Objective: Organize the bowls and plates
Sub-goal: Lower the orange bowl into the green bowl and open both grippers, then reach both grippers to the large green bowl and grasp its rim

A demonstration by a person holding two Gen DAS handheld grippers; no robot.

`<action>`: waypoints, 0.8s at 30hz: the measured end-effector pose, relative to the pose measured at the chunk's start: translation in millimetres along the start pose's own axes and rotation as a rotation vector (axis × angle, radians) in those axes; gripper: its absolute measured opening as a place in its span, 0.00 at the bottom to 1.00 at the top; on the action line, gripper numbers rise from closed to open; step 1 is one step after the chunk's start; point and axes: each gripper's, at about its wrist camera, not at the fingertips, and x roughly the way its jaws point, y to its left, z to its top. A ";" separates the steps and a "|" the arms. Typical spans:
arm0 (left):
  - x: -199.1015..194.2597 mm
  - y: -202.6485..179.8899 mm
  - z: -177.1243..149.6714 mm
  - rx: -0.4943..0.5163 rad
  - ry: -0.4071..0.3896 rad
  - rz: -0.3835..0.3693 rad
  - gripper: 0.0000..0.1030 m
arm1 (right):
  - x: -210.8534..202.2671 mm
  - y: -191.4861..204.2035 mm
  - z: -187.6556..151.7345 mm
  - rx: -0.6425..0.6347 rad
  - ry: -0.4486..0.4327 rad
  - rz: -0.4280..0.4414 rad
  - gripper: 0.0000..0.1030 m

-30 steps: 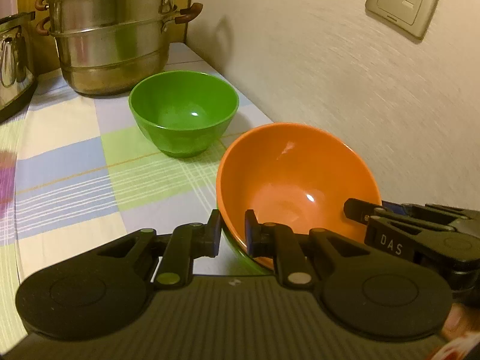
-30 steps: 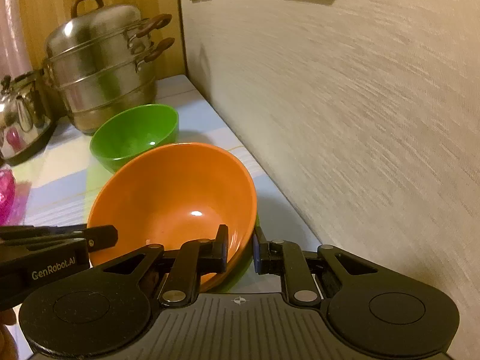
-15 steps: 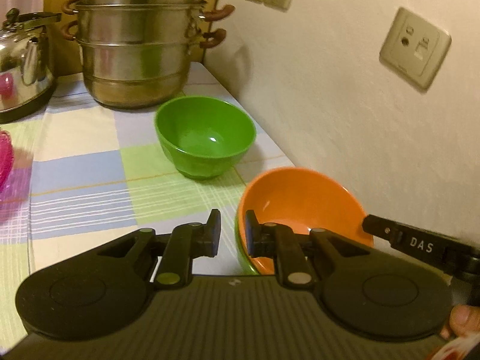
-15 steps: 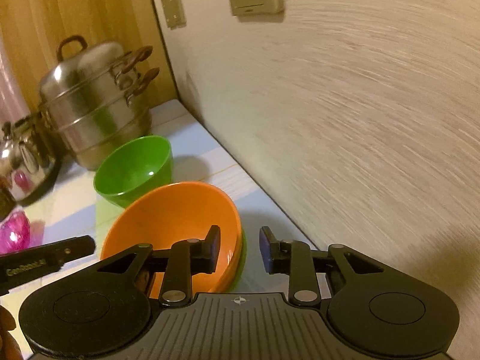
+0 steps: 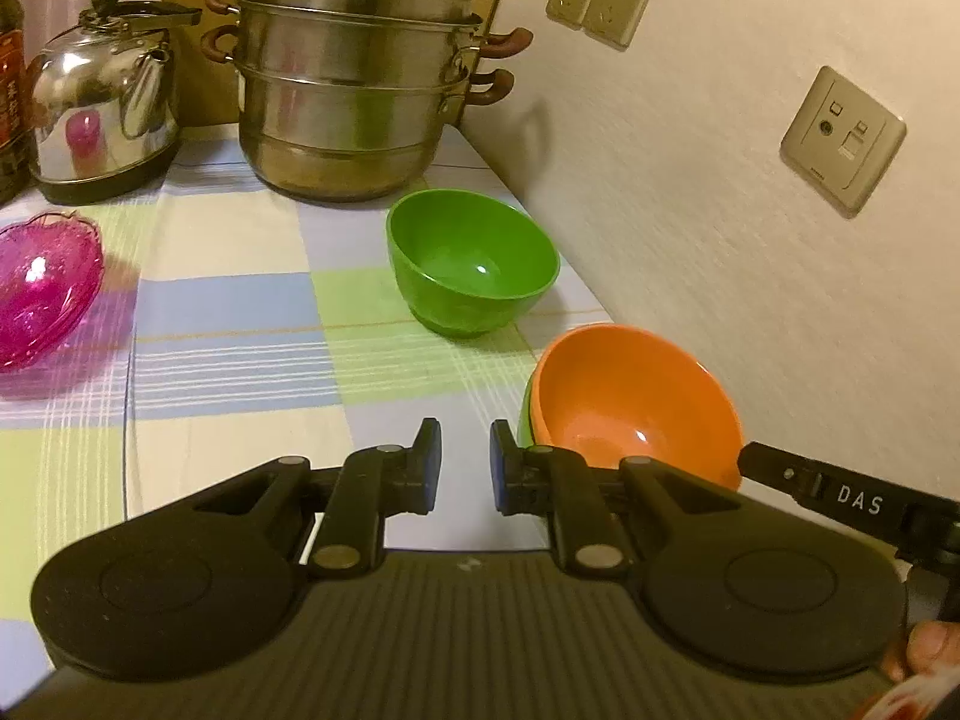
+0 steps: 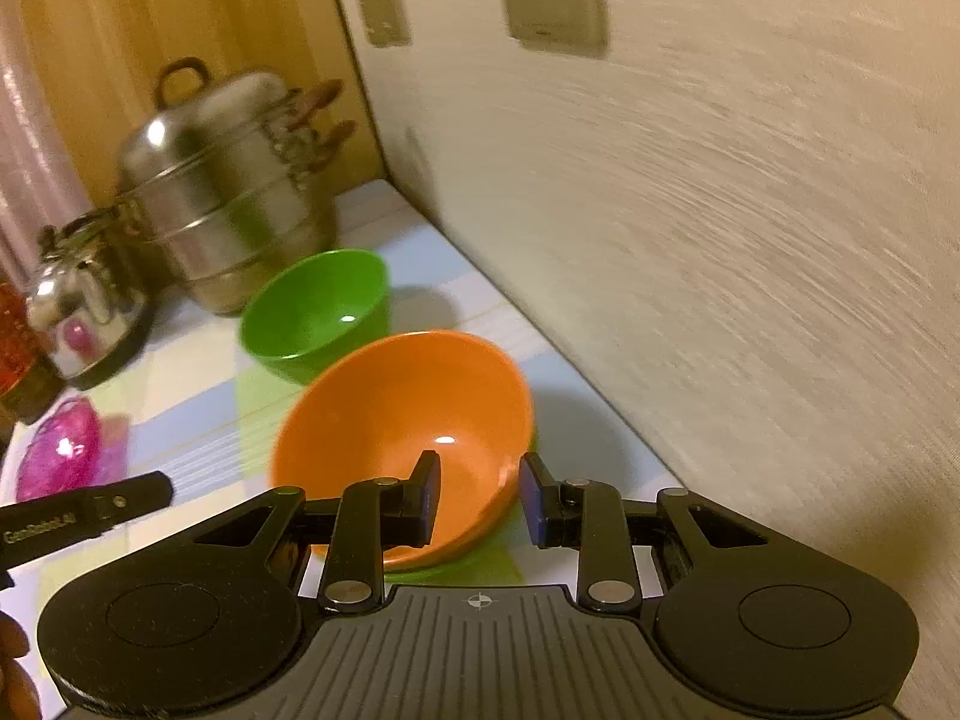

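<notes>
An orange bowl (image 5: 630, 402) (image 6: 396, 414) sits nested in a green bowl, of which only a sliver (image 5: 525, 414) shows, close to the wall. A second green bowl (image 5: 474, 264) (image 6: 318, 306) stands alone farther back. My left gripper (image 5: 466, 468) hovers left of the orange bowl, shut to a narrow gap with nothing in it. My right gripper (image 6: 480, 495) is open above the bowl's near rim; its pads do not touch the rim. One finger of the right gripper (image 5: 840, 492) reaches in beside the bowl.
A steel steamer pot (image 5: 354, 102) and a kettle (image 5: 102, 102) stand at the back of the checked tablecloth (image 5: 240, 330). A pink glass bowl (image 5: 42, 282) lies at the left. The wall (image 5: 720, 240) with sockets runs along the right.
Both grippers have drawn back and up from the orange bowl. The right jaws opened off its rim, and the left slipped off too. The bowl now rests level in the green one.
</notes>
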 end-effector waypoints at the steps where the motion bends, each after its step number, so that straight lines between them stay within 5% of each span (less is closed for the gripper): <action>1: -3.0 0.7 -1.1 -0.001 -0.001 0.001 0.14 | -2.9 2.4 -1.1 -0.002 -0.002 0.006 0.29; 7: -15.2 4.7 -6.2 -0.016 -0.002 0.003 0.17 | -11.2 19.3 -5.9 -0.043 0.003 0.024 0.48; 18: -17.2 16.3 1.0 -0.032 0.004 0.012 0.21 | -7.3 37.2 -5.7 -0.075 0.041 0.053 0.50; 24: -1.0 24.3 27.2 -0.047 0.000 0.010 0.23 | 2.3 42.4 24.0 -0.069 0.026 0.084 0.50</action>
